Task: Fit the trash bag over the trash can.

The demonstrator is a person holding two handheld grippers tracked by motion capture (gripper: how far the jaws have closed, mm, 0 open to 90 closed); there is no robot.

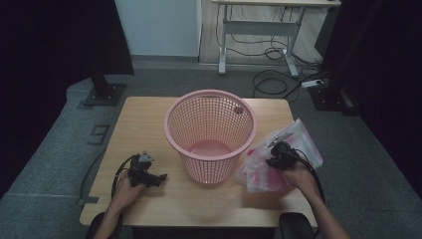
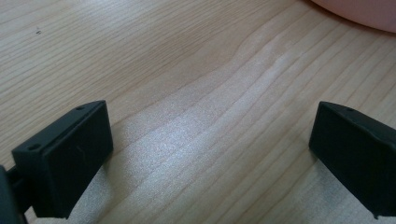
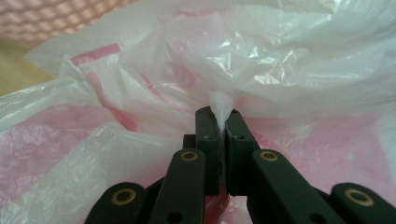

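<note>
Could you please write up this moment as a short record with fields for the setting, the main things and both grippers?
setting: wooden table
centre: pink mesh basket, upright
right of basket: white and pink plastic bag, crumpled
right gripper: jaws shut on a pinch of the plastic bag
left gripper: jaws open above bare wood, nothing between them

Left tool (image 2: 210, 158): two black block-shaped jaw pads with matte faces, each with small screw recesses near the top edge. Right tool (image 3: 223, 122): narrow black jaws on black linkage arms, joined by brass-coloured round pivot rivets. Black cables trail from both tools in the high view. Forearms bare; no sleeves visible.
</note>
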